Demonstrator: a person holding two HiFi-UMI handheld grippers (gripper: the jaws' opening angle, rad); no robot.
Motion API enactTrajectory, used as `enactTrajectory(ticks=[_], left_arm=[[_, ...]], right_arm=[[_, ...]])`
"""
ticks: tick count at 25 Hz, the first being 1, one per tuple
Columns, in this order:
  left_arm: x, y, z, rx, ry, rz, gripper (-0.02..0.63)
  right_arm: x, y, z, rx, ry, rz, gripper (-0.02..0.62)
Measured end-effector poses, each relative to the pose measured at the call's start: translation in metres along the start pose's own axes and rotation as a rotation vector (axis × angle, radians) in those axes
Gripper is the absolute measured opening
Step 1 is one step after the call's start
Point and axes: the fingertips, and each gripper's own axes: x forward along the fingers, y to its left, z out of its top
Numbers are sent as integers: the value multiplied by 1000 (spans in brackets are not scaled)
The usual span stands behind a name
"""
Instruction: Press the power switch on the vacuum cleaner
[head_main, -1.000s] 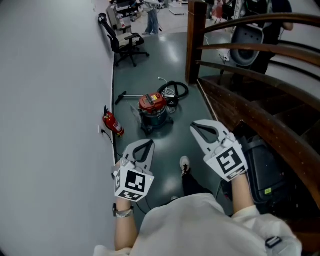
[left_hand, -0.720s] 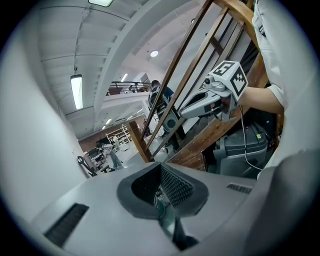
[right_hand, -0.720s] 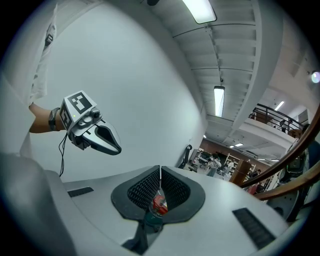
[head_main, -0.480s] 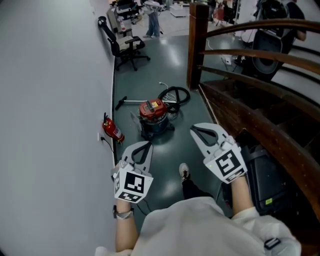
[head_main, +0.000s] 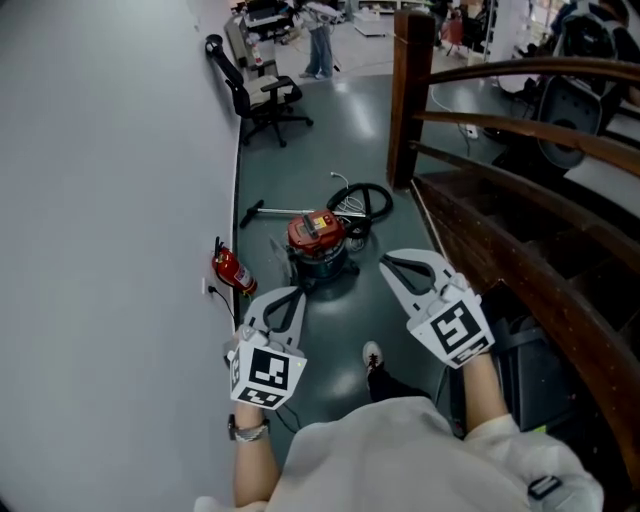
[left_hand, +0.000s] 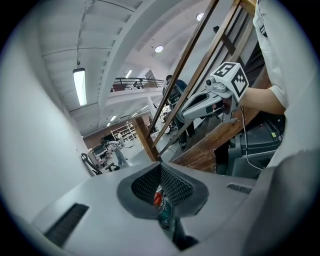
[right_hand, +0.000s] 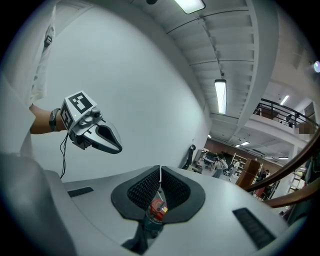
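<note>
In the head view, the vacuum is sitting on the floor ahead, well apart from both tools, with its red top facing up and its hose coiled just behind it. A fire extinguisher is standing by the wall to its left, and a wooden stair rail is running along the right. The left tool and right tool are pointing forward at waist height, each with its jaws together and nothing held.

In the left gripper view, the jaws are meeting at the tips, empty, and the vacuum is showing small and far off through the opening below them. The right tool is hanging in the air at upper right.

In the right gripper view, the jaws are likewise pressed together on nothing, with the vacuum's red top lined up low in the opening.

Judging from this, the approach is the step in hand and the switch is not yet reached. The next move is calling for closing the gap, lowering one closed tool over the red top, finding the switch, which is too small to make out here, and pushing it with the tip.
</note>
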Motion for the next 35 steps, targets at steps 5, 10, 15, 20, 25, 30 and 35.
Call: enactTrajectory(ticks=[5, 10, 15, 20, 25, 30, 35], left_arm=[[21, 14, 3, 1, 7, -3, -3], [43, 25, 6, 9, 11, -12, -3], [63, 31, 6, 10, 17, -30, -3], [85, 30, 9, 8, 18, -54, -3], [107, 31, 11, 3, 23, -72, -3], [132, 36, 12, -6, 30, -75, -3], [158, 46, 17, -14, 40, -66, -3]], right_arm=[[22, -17, -3, -4, 1, 22, 31], [36, -35, -11, -1, 11, 28, 31], [45, -51, -21, 9, 27, 24, 31], [51, -66, -33, 19, 45, 25, 31], [58, -80, -44, 18, 64, 34, 31], [67, -101, -57, 21, 71, 40, 31], [81, -122, -67, 23, 73, 58, 31]])
